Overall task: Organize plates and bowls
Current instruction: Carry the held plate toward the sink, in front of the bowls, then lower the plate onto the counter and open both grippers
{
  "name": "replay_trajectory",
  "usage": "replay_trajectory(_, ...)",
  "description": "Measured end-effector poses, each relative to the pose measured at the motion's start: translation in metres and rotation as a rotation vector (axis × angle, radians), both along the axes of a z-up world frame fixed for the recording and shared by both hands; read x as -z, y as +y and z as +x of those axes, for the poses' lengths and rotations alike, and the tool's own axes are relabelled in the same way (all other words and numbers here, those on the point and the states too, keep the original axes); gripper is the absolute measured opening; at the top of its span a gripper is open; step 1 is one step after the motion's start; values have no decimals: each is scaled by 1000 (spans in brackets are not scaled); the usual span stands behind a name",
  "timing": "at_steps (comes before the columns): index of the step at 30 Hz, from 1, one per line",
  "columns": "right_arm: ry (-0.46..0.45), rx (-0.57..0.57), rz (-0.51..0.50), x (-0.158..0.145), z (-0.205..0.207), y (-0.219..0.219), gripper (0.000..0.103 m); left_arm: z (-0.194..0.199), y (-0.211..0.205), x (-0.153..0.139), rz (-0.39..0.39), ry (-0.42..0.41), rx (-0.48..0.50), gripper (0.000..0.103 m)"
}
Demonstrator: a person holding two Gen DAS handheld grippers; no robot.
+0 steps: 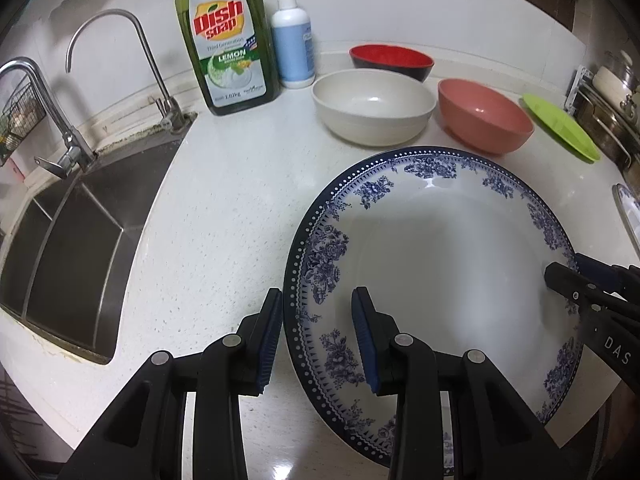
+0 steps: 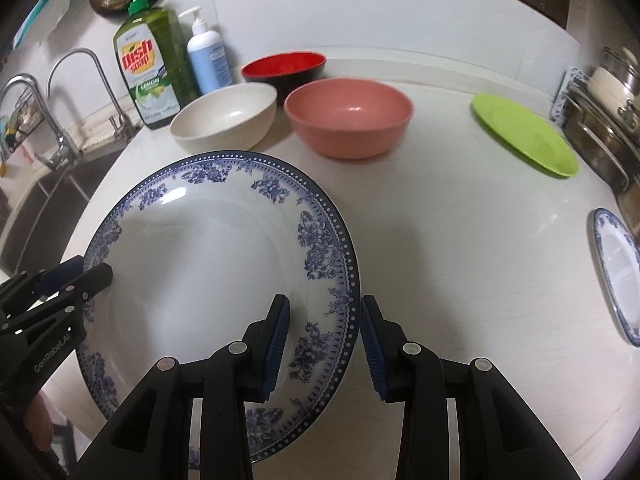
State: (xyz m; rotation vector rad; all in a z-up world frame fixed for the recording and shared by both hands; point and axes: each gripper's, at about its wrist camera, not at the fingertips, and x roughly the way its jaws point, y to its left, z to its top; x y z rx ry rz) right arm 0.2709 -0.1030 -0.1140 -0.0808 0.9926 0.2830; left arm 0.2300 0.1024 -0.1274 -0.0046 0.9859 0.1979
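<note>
A large white plate with a blue floral rim [image 1: 440, 260] [image 2: 200, 272] is held between both grippers over the white counter. My left gripper [image 1: 316, 296] is shut on its left rim, one pad outside and one inside. My right gripper [image 2: 324, 300] is shut on the opposite rim. Each gripper also shows in the other's view, the right gripper [image 1: 560, 276] and the left gripper [image 2: 96, 276]. Behind the plate stand a cream bowl [image 2: 228, 116], a pink bowl [image 2: 348, 116] and a red-and-black bowl [image 2: 284, 66]. A green plate [image 2: 524, 140] and a second blue-rimmed plate [image 2: 616, 272] lie to the right.
A steel sink [image 1: 72, 248] with two faucets is at the left. A green dish soap bottle [image 1: 228, 40] and a white pump bottle [image 1: 292, 40] stand by the wall. Stacked metal pots [image 2: 604, 120] crowd the right edge.
</note>
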Motion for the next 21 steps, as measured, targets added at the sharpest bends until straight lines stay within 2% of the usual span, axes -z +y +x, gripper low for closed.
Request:
replay_trajectory(11, 46, -9, -27, 26, 1, 16, 37, 10, 8, 15, -4, 45, 1, 35)
replay_trajectory(21, 70, -12, -39, 33, 4, 19, 37, 12, 9, 18, 1, 53, 2, 36)
